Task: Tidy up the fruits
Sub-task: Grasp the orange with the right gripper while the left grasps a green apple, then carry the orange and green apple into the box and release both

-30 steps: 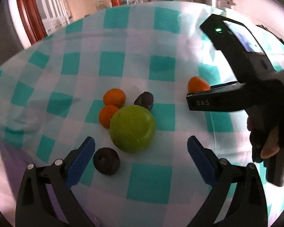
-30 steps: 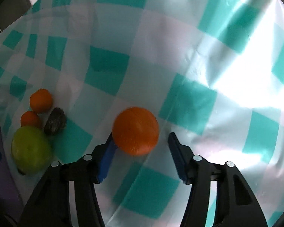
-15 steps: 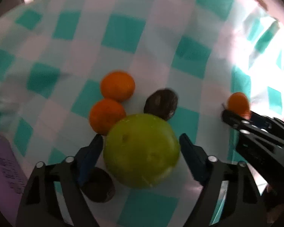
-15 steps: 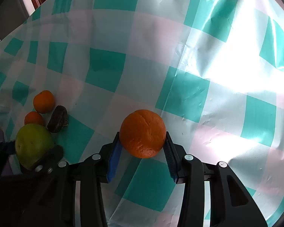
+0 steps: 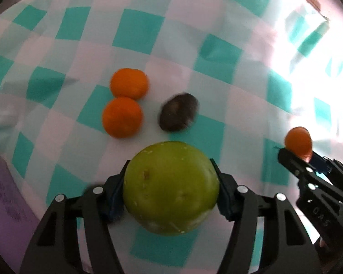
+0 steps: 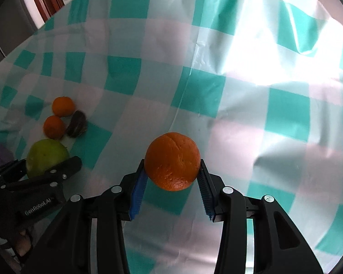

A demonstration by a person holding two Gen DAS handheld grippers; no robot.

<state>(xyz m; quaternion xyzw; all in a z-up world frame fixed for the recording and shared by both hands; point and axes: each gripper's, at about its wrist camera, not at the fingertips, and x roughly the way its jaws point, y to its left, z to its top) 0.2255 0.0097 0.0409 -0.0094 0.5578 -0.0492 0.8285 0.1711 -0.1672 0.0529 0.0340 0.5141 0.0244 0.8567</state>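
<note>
The green apple (image 5: pixel 170 188) sits clamped between the blue pads of the left tongs (image 5: pixel 170 190), low in the left wrist view. Whether it rests on the checked cloth is hard to tell. Just beyond it lie two small oranges (image 5: pixel 122 117), touching each other, and a dark wrinkled fruit (image 5: pixel 178 111) close beside them to the right, apart from both.

Well off to the right, the right tongs (image 6: pixel 172 179) are clamped on a larger orange (image 6: pixel 172 161), pads pressed to both its sides, above the teal-and-white checked cloth (image 6: pixel 217 86) that covers the counter.

Writing reads "DAS" on the side of the right tongs in the left wrist view, and "GenRobot.AI" on the left tongs' body in the right wrist view. A purple sheet (image 5: pixel 4 196) with blurred, unreadable print lies at the near left edge.
</note>
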